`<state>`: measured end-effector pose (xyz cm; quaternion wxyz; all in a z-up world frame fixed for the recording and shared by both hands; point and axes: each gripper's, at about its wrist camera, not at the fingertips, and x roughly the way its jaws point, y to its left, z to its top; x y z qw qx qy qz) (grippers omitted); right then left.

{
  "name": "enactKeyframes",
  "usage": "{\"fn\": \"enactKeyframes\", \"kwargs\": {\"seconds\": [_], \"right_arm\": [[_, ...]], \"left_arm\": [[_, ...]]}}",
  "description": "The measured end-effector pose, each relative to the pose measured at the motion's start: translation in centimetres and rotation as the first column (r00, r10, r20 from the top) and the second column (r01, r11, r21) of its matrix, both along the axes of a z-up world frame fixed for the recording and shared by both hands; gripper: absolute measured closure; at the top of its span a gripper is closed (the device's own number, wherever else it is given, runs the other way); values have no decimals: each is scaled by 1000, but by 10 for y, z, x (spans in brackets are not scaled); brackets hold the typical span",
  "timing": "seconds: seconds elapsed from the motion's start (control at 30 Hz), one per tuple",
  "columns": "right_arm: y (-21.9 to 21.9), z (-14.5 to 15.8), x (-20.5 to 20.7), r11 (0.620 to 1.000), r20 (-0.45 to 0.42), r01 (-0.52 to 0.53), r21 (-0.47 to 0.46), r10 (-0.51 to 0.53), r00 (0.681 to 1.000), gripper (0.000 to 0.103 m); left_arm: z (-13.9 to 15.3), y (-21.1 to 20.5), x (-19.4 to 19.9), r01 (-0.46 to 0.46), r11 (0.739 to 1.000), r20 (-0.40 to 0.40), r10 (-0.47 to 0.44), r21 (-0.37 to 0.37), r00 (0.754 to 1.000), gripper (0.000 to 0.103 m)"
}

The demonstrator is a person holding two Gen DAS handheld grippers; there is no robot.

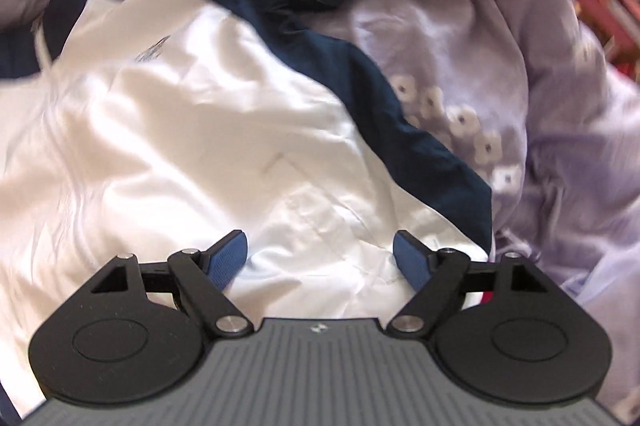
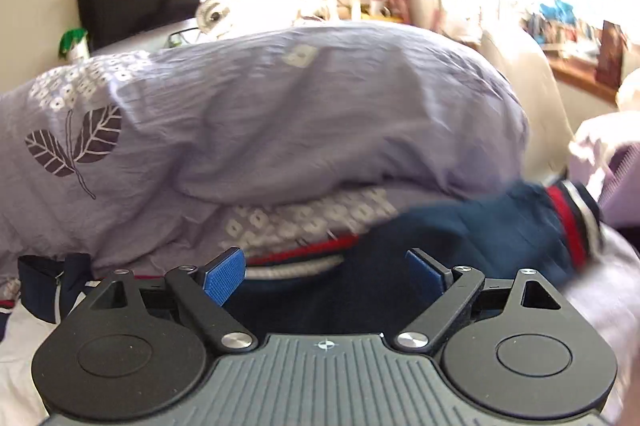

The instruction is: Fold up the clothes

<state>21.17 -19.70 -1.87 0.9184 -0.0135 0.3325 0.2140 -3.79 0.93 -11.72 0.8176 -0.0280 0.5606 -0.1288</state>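
a white and navy jacket (image 1: pixel 192 129) is lying crumpled on a bed, partly resting against a lilac duvet (image 1: pixel 500 73) printed with small white flowers. the left gripper (image 1: pixel 320 258) is being held above the white panel of the jacket, pointing steeply down; its blue pads are standing wide apart and nothing is being gripped between them. the right gripper (image 2: pixel 324 272) is being held low over the navy part of the jacket (image 2: pixel 460 238), near a red and white striped trim (image 2: pixel 568 222); its pads are also standing wide apart, with dark cloth lying beyond them but not being pinched. both views are being blurred by motion.

the step in hand is judged to be taking hold of the garment so it can be spread flat. for this to be done well, one edge or seam should be pinched by each gripper, well apart, in a single layer only. the duvet is sitting just beside the navy cloth and could be caught by mistake, so the trim is being suggested as the safer target.
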Motion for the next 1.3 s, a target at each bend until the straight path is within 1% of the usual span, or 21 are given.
{"fn": "enactKeyframes", "kwargs": {"seconds": [0.07, 0.1, 0.13, 0.2, 0.27, 0.33, 0.43, 0.53, 0.67, 0.8, 0.9, 0.97, 1.1, 1.17, 1.23, 1.27, 1.3], "right_arm": [[-21, -7, -1, 1000, -86, -3, -10, 2, 996, 18], [-25, -12, -5, 999, -119, -23, -42, 18, 993, 21], [-24, -15, -13, 995, -127, -50, -85, 39, 991, 21], [-9, -20, -36, 974, -109, -123, -192, 103, 989, 20], [12, -24, -60, 935, -83, -192, -299, 175, 981, 20], [28, -25, -77, 908, -55, -230, -350, 226, 973, 18], [43, -17, -91, 893, -24, -256, -371, 266, 964, 14], [44, -8, -96, 907, -12, -251, -339, 263, 965, 9], [39, -5, -93, 927, -16, -229, -297, 235, 972, 7], [28, -11, -88, 935, -20, -206, -290, 210, 978, 7], [21, -15, -90, 938, -35, -238, -251, 237, 971, 7], [20, -18, -97, 934, -59, -273, -232, 267, 962, 7], [31, -17, -123, 907, -125, -374, -194, 355, 926, 7], [42, -16, -141, 881, -137, -431, -196, 410, 901, 6], [55, -16, -159, 852, -161, -490, -185, 465, 870, 5], [60, -18, -167, 836, -183, -521, -173, 493, 851, 4], [66, -22, -174, 810, -221, -564, -160, 528, 820, 4]], "left_arm": [[8, 19, 11, -58, 998, -25, 57, -35, 998, 21], [13, 29, 17, -92, 995, -44, 90, -45, 995, 21], [18, 39, 25, -131, 990, -63, 128, -46, 990, 21], [29, 59, 37, -203, 979, -66, 200, -36, 978, 21], [40, 74, 46, -248, 969, -47, 247, -10, 968, 21], [51, 84, 53, -275, 961, -17, 275, 8, 961, 21], [63, 86, 54, -306, 952, 21, 306, 15, 952, 18], [67, 86, 50, -326, 945, 34, 325, 20, 945, 18], [63, 86, 41, -334, 941, 19, 334, 55, 942, 18], [57, 90, 36, -350, 934, 0, 351, 78, 936, 18], [54, 93, 35, -362, 927, -18, 366, 94, 931, 17], [54, 95, 32, -372, 921, -23, 377, 116, 926, 17], [59, 100, 13, -403, 903, -30, 412, 148, 911, 17], [61, 104, -2, -418, 897, -37, 427, 145, 904, 14], [59, 109, -20, -431, 889, -46, 442, 151, 896, 13], [55, 111, -29, -432, 886, -51, 445, 168, 894, 12], [49, 113, -39, -427, 883, -59, 445, 196, 894, 12]]}}
